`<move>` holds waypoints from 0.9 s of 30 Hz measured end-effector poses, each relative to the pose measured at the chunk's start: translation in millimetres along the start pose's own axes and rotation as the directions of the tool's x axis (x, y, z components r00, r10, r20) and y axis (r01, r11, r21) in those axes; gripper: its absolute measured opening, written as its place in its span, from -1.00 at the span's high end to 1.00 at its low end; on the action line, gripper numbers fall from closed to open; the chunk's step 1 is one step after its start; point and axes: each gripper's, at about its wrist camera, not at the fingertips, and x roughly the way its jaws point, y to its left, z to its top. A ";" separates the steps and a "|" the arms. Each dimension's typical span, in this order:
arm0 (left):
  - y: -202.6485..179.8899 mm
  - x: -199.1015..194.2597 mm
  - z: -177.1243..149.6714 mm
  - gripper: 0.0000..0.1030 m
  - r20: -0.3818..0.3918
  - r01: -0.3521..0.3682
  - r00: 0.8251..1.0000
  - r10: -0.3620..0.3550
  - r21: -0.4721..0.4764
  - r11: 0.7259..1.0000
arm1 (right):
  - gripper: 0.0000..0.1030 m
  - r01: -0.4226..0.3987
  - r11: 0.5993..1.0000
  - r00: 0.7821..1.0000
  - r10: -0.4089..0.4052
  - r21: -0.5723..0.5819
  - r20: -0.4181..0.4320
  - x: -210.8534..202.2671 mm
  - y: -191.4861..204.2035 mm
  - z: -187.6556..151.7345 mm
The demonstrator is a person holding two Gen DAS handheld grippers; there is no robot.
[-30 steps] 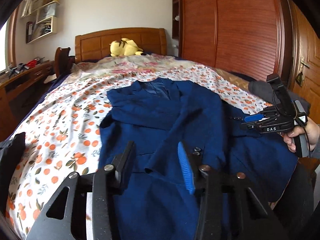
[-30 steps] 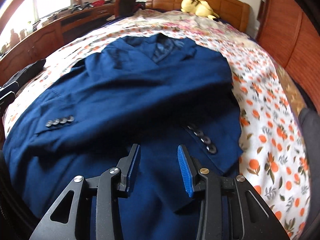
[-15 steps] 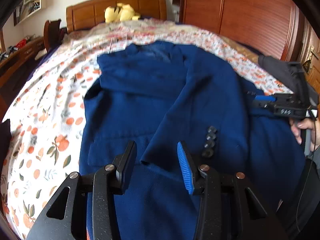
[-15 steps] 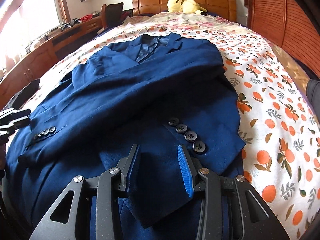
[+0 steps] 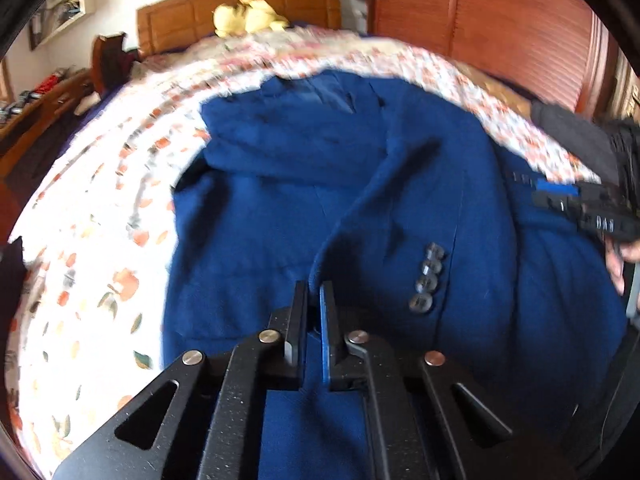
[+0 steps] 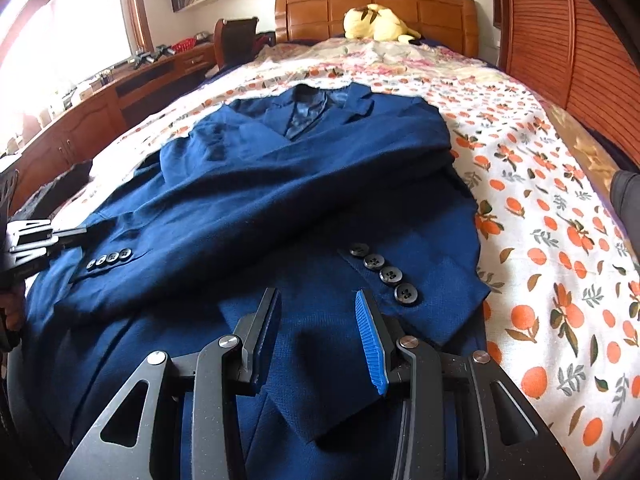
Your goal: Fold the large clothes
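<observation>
A dark blue suit jacket (image 6: 320, 184) lies face up on the bed, collar toward the headboard. One sleeve (image 5: 400, 232) is folded across the chest, its cuff buttons (image 5: 426, 280) showing. My left gripper (image 5: 314, 296) is closing, its jaws pinched on the edge of that sleeve's cuff. From the right wrist view the left gripper (image 6: 70, 234) sits at the far left beside the cuff. My right gripper (image 6: 318, 320) hovers open over the jacket's lower front, just short of the other cuff's buttons (image 6: 384, 272), with nothing between its fingers. It also shows as the right gripper (image 5: 560, 196).
The bed carries a white sheet with orange fruit print (image 6: 560, 240). A yellow plush toy (image 6: 376, 24) rests by the wooden headboard (image 6: 400, 4). A wooden wardrobe (image 6: 580, 40) stands along the right, a cluttered desk (image 6: 100, 104) on the left.
My left gripper came down toward the crossed sleeve's cuff and went from open to shut on its edge. The right gripper stayed open, tilting to take in more of the bed.
</observation>
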 end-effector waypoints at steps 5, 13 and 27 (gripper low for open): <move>12.7 -24.8 17.8 0.89 0.085 -0.039 0.995 0.042 -0.046 0.998 | 0.22 0.021 0.999 1.000 -0.021 0.026 -0.008 5.1 -6.0 -4.1; 12.4 -46.8 13.7 0.79 0.146 -0.102 0.984 0.104 -0.023 0.995 | 0.22 0.049 0.999 0.999 -0.049 0.009 -0.002 4.7 -0.5 -4.1; 36.9 -70.8 -42.6 -0.59 0.132 -0.113 0.983 0.127 -0.108 0.988 | 0.22 0.049 0.999 0.999 -0.049 -0.010 -0.008 9.0 0.0 -6.0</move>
